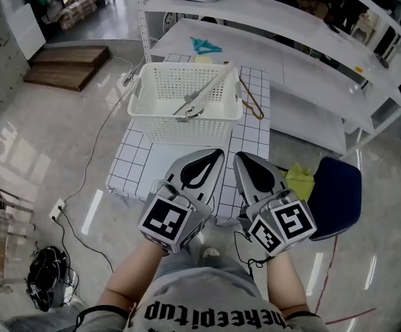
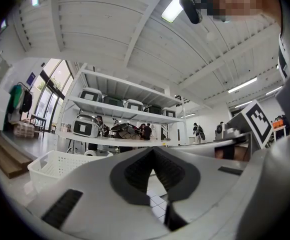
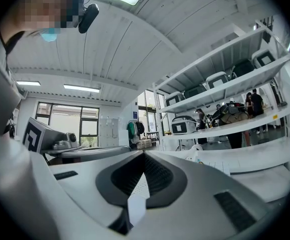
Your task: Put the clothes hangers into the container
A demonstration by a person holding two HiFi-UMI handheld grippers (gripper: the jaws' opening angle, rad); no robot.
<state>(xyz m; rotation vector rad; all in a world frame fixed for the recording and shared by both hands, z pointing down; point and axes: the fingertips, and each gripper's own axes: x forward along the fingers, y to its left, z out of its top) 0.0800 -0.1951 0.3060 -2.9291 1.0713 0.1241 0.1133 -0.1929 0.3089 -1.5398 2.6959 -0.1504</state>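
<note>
The white slatted container (image 1: 185, 126) stands at the far end of the grid-patterned tabletop (image 1: 153, 166). One pale grey hanger (image 1: 200, 97) already lies inside it, slanting from the front of the container floor up toward the far right corner. A brown hanger (image 1: 252, 99) lies on the tabletop just beside the container's right wall, outside it. A teal hanger (image 1: 206, 45) rests farther back on the white shelf (image 1: 290, 109) behind the tabletop, well apart from the container.

Both grippers are held low and close to the person's body, side by side at the near edge of the tabletop, their tips pointing toward the container. The left gripper (image 1: 217, 153) has its jaws clenched together with nothing between them; its own view shows the dark pads meeting at the tip, with the container off to the left. The right gripper (image 1: 243, 157) is likewise clenched and empty, its jaws pressed together in its own view. Neither gripper touches a hanger or the container.

To the right of the tabletop sit a yellow cloth (image 1: 299, 179) and a dark blue seat (image 1: 337, 196).
</note>
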